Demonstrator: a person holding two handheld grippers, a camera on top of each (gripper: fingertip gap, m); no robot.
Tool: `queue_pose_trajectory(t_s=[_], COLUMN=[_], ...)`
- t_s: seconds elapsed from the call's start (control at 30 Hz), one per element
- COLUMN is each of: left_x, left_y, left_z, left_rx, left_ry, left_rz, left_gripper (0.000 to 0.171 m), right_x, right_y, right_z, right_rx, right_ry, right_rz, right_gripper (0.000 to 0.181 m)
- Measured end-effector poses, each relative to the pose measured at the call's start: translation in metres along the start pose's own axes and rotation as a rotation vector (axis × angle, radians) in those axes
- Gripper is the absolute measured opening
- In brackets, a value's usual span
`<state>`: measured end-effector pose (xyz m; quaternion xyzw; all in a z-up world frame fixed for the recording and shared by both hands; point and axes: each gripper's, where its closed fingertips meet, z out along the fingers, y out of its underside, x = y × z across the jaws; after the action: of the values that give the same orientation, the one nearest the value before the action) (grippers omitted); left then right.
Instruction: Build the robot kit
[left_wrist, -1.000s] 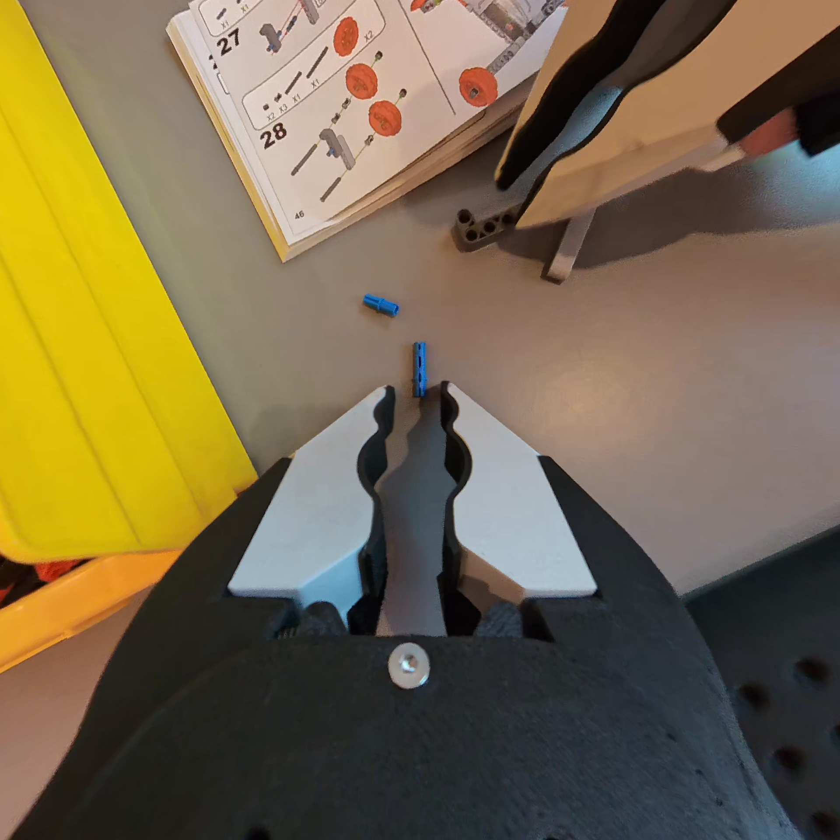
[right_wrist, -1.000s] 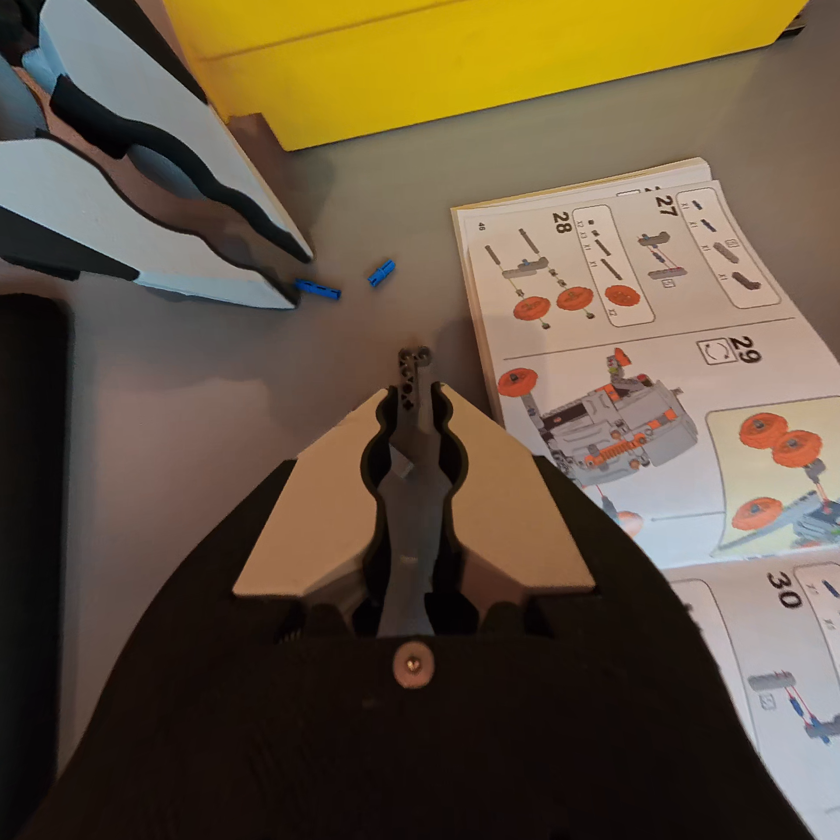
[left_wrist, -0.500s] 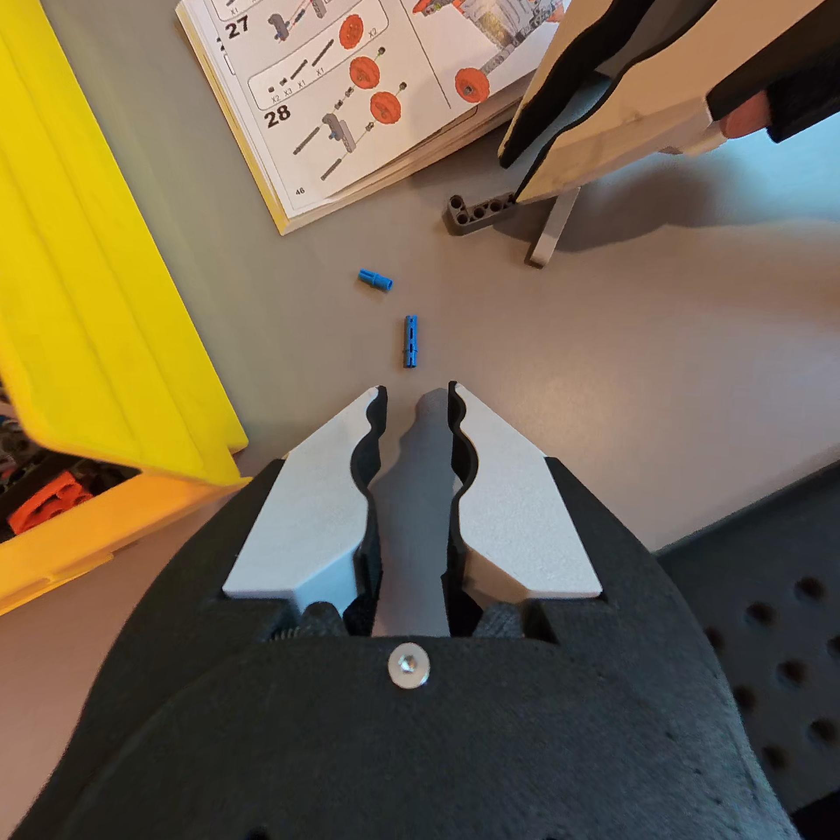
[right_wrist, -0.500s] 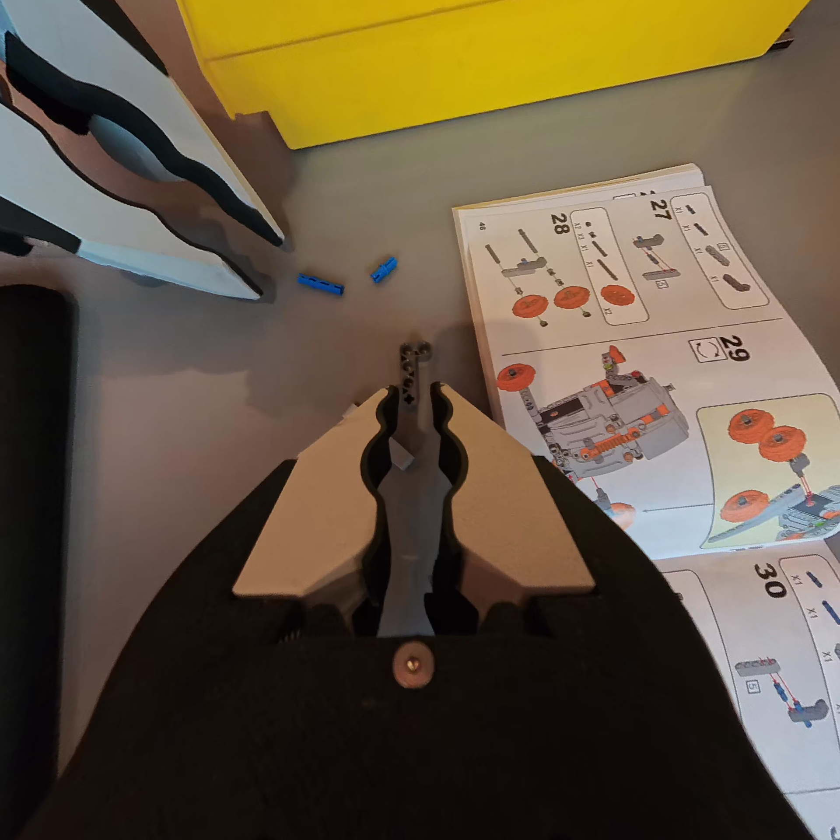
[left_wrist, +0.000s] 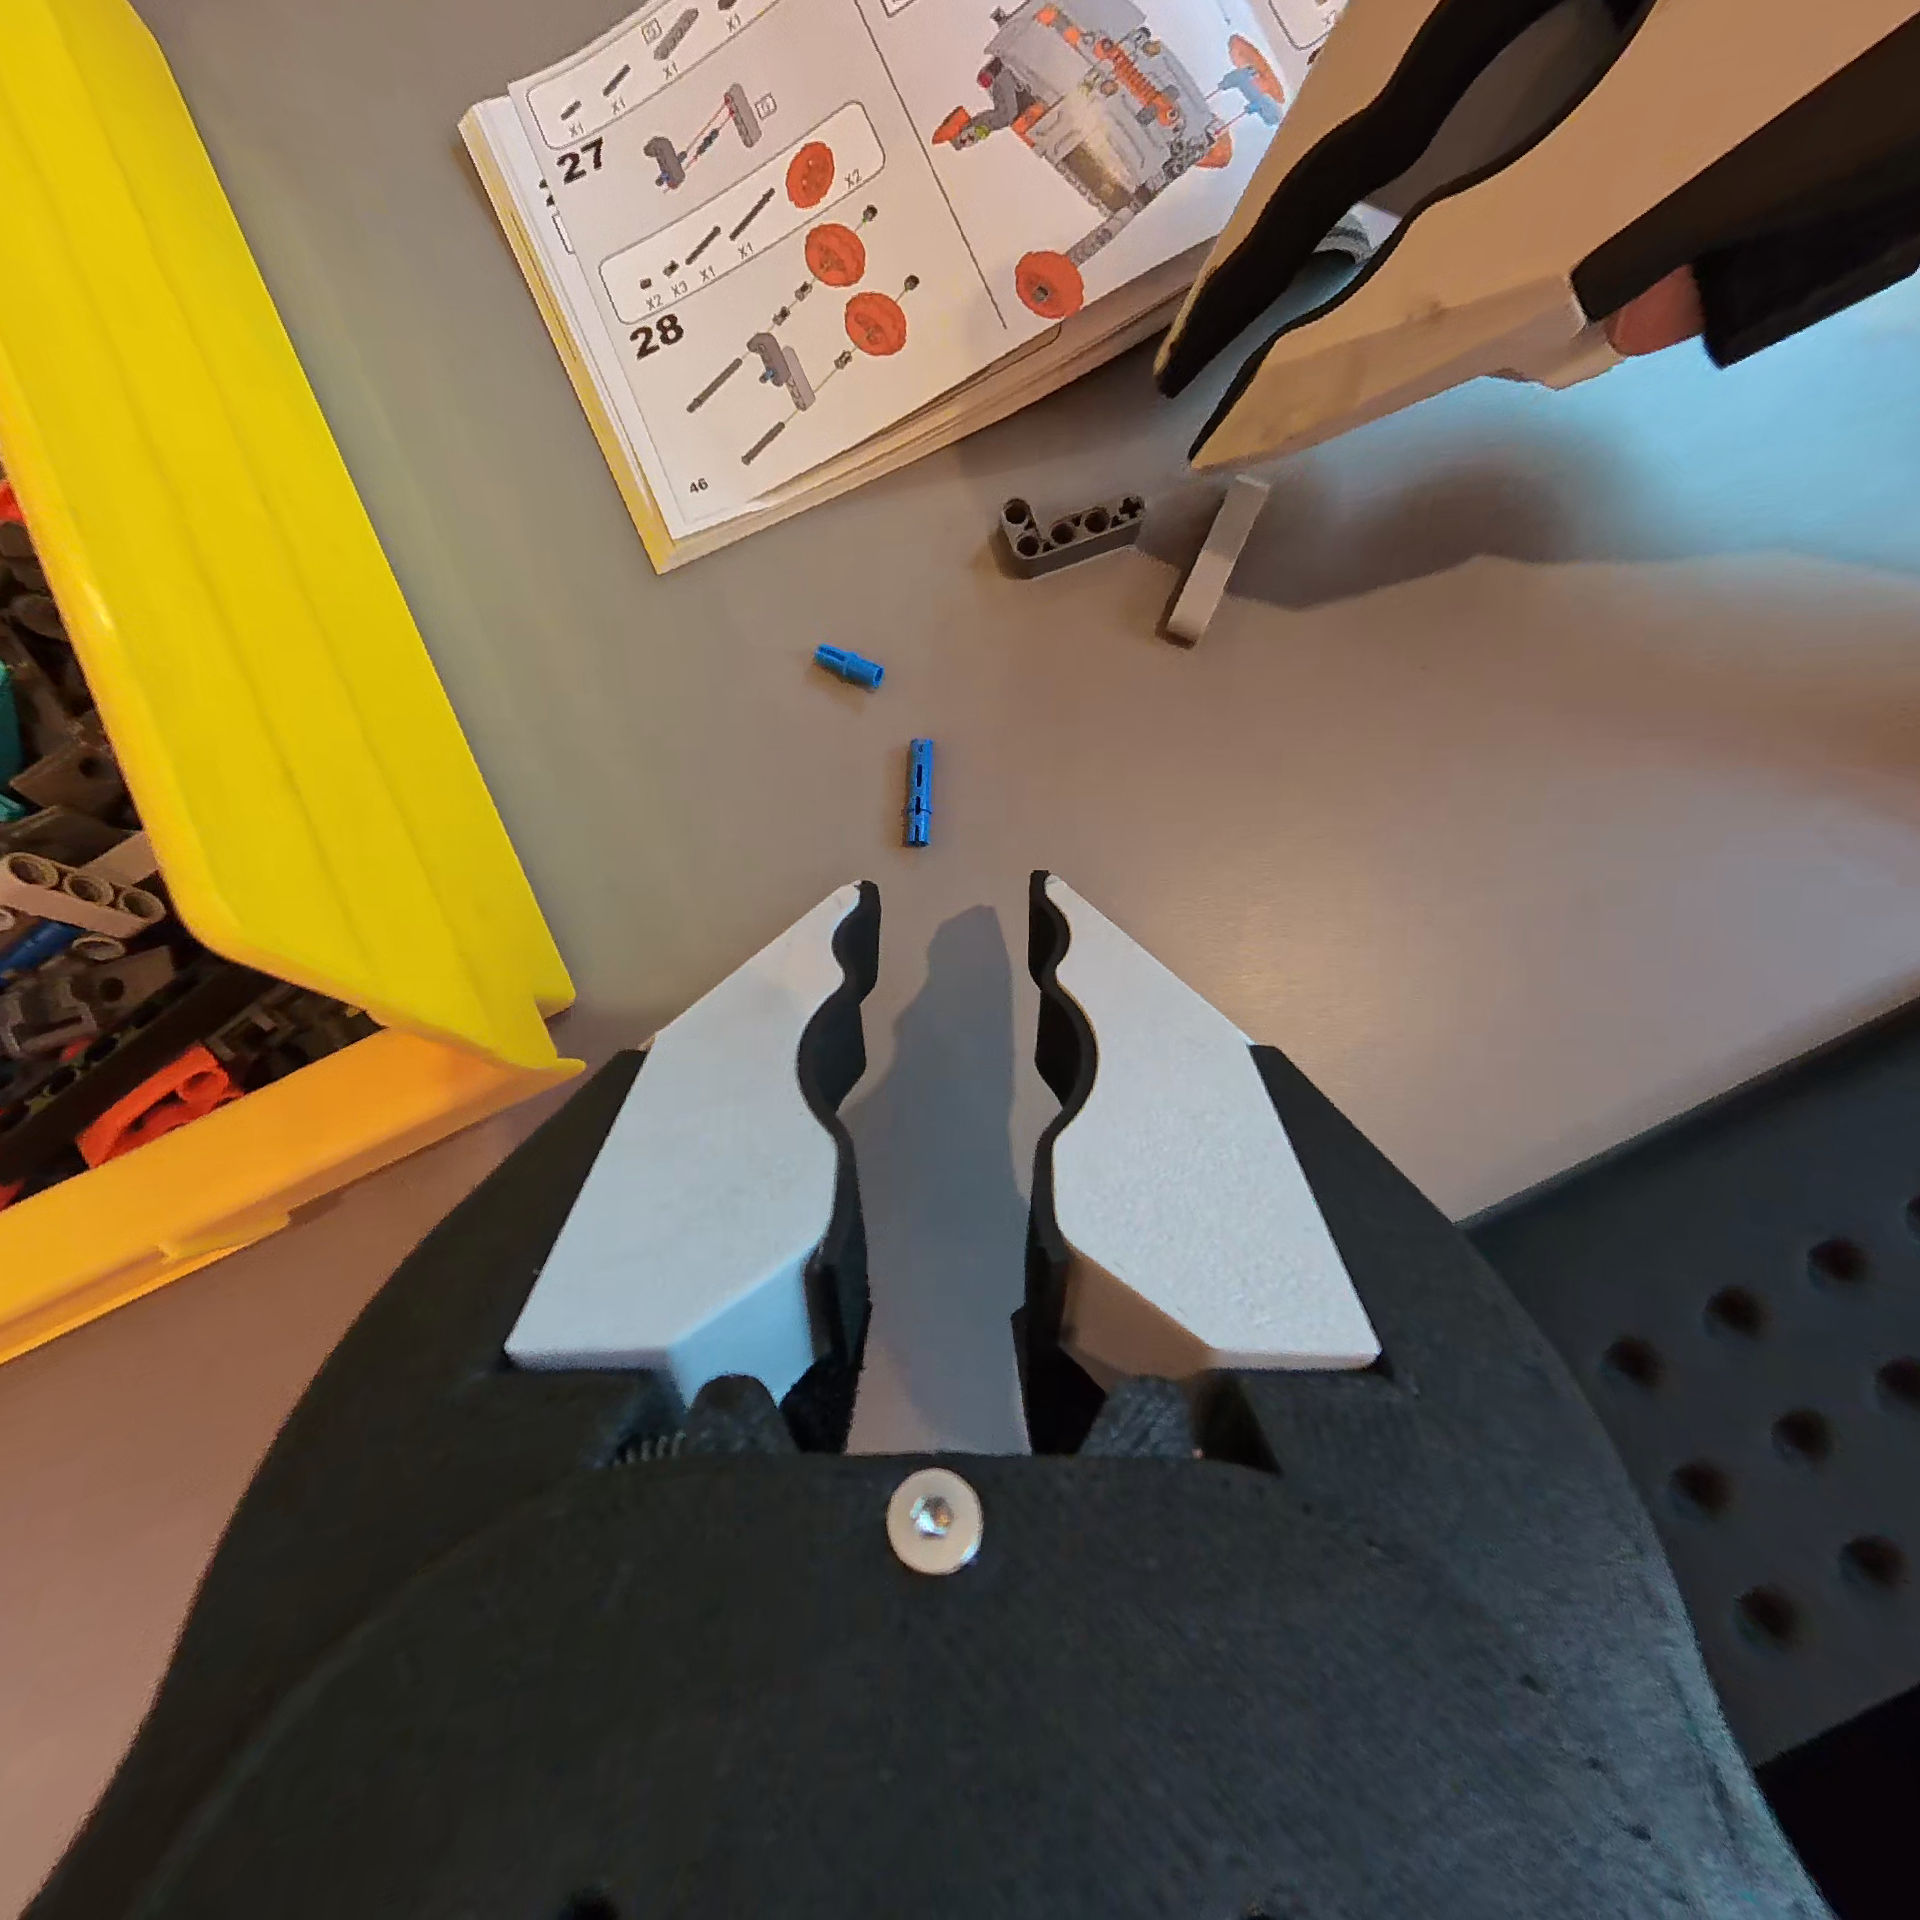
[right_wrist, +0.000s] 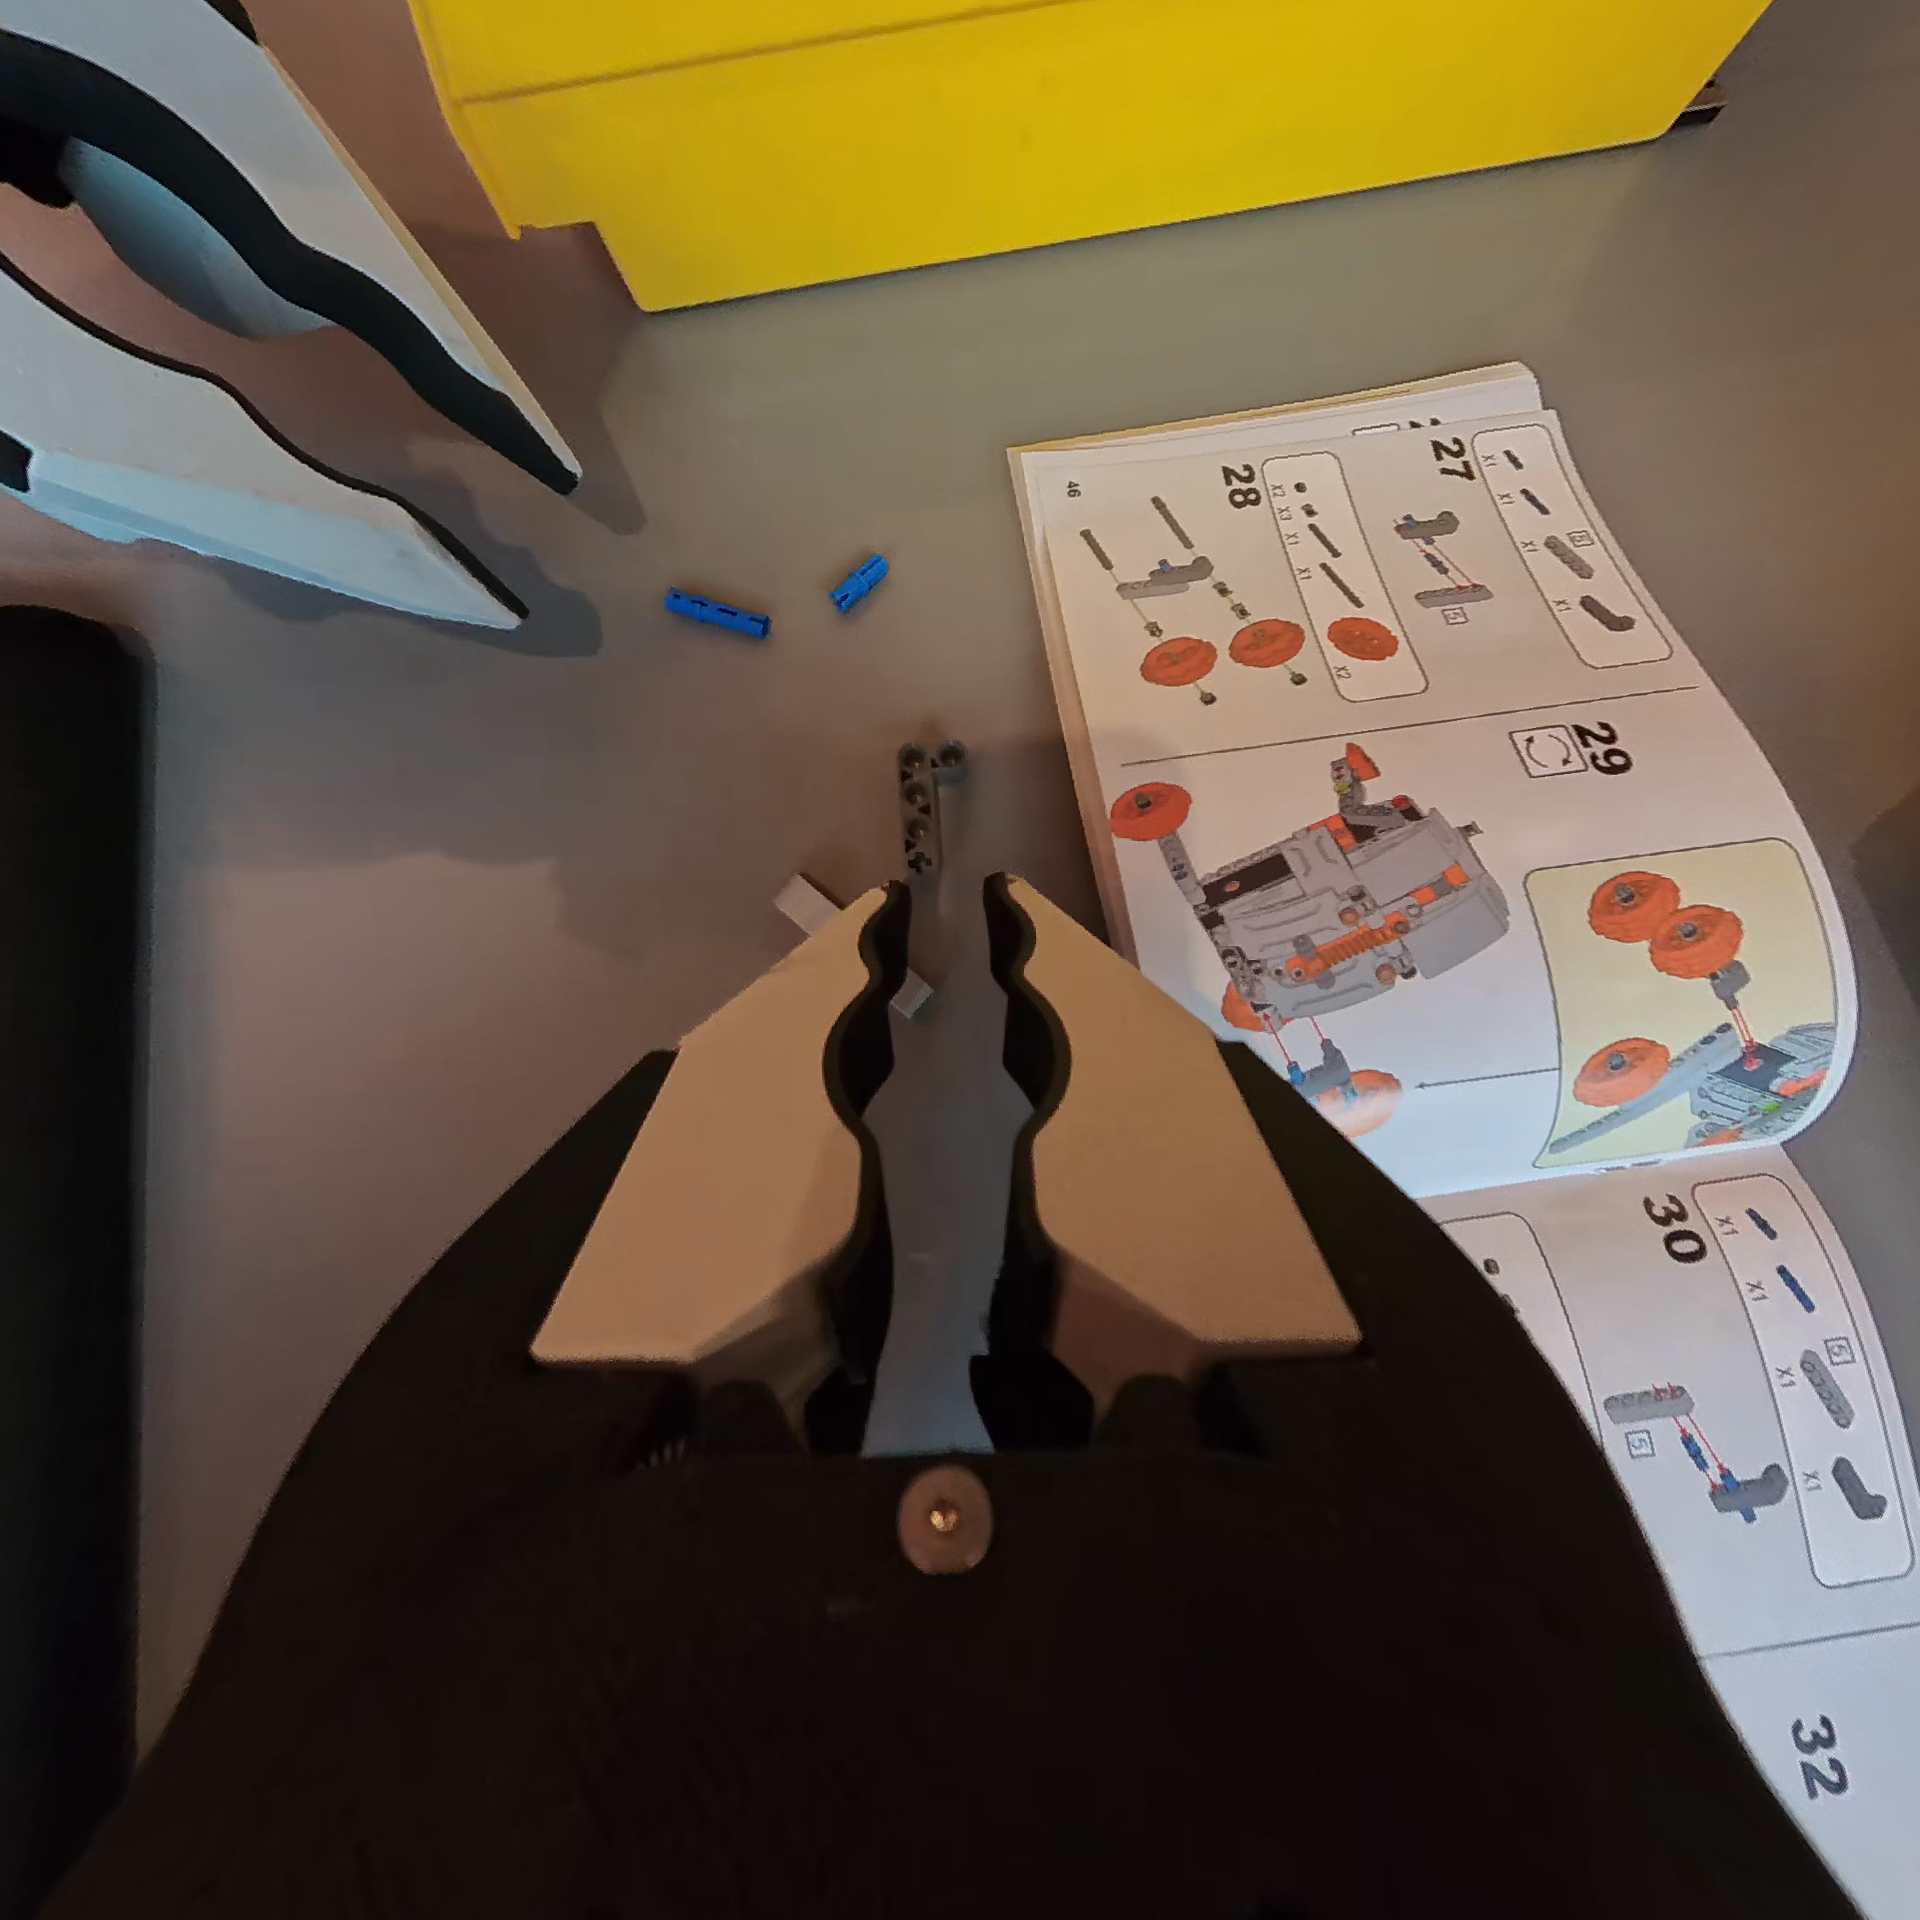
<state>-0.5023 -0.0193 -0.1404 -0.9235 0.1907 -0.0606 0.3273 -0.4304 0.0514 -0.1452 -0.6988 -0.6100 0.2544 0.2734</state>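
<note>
Left tool (left_wrist: 954, 883) parted and empty, long blue pin (left_wrist: 918, 792) just ahead of its tips on the grey surface (left_wrist: 1455, 831); right tool (right_wrist: 945, 883) slightly parted, empty, over a dark grey beam (right_wrist: 921, 810) beside the open booklet (right_wrist: 1455, 790)

Each handheld gripper, the left gripper (left_wrist: 951, 883) and the right gripper (right_wrist: 943, 883), has a matte black, rough-textured plastic body, two pale grey wedge-shaped fingers (left_wrist: 717, 1132) lined inside with wavy black pads, and one silver screw (left_wrist: 934, 1519) centred behind the jaws.
</note>
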Motion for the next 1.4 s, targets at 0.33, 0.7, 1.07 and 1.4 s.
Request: queue_pose_trajectory(t_s=[0.33, 0.7, 1.07, 1.4], left_x=[-0.001, 0.0, -0.003, -0.005], left_y=[0.003, 0.01, -0.001, -0.012], left_z=[-0.013, -0.008, 0.017, 0.009], left_rx=[0.028, 0.049, 0.047, 0.088], left_ry=[-0.015, 0.046, 0.004, -0.127], left_rz=[-0.038, -0.062, 0.034, 0.102], left_gripper=[0.026, 0.02, 0.025, 0.031], right_x=[0.006, 0.008, 0.0, 0.006], right_y=[0.001, 0.0, -0.004, -0.005], right_z=[-0.011, -0.013, 0.014, -0.005], right_rx=[0.018, 0.02, -0.043, 0.013], right_ry=[0.042, 0.04, 0.047, 0.185], right_rz=[-0.006, 0.011, -0.043, -0.045], right_gripper=[0.016, 0.022, 0.03, 0.047])
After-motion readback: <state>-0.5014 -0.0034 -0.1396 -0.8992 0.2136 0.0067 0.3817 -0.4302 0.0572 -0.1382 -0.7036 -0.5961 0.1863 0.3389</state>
